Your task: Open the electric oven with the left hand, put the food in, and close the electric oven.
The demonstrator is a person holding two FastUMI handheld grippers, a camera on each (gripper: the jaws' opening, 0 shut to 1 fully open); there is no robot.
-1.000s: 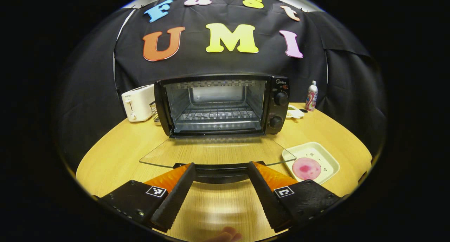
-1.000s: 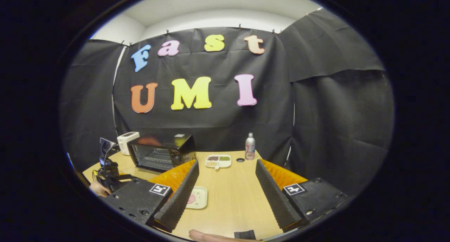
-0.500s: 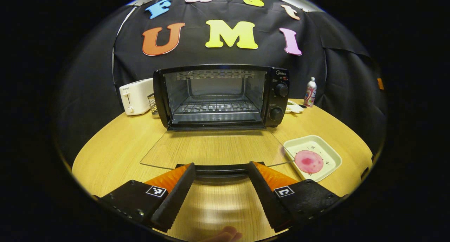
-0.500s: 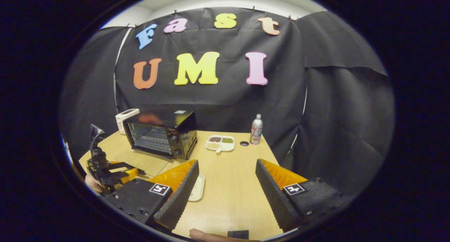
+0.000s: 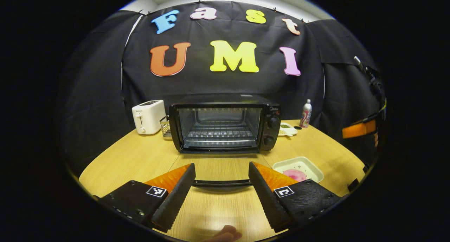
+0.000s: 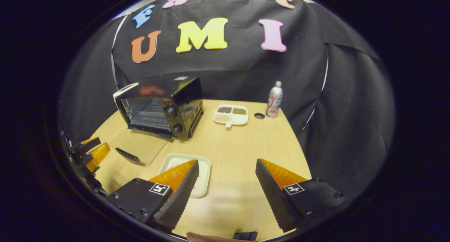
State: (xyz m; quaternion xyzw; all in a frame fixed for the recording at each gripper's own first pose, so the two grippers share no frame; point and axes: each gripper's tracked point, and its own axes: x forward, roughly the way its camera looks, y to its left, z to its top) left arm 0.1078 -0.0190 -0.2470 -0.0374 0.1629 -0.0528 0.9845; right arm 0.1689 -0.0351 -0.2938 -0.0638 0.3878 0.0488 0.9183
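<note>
your left gripper (image 5: 221, 180), jaws apart, faces the oven (image 5: 225, 122); its glass door (image 6: 139, 146) lies flat. your right gripper (image 6: 226, 175) gapes beside the pink food (image 5: 294, 174) on its square tray (image 6: 204, 177).

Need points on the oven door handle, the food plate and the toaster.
door handle (image 5: 221, 182), left gripper view, middle of the bar.
plate (image 5: 312, 168), left gripper view, right rim.
toaster (image 5: 149, 117), left gripper view, front face.

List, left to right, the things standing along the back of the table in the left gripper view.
Toaster → wire rack → oven → snack tray → bottle.
</note>
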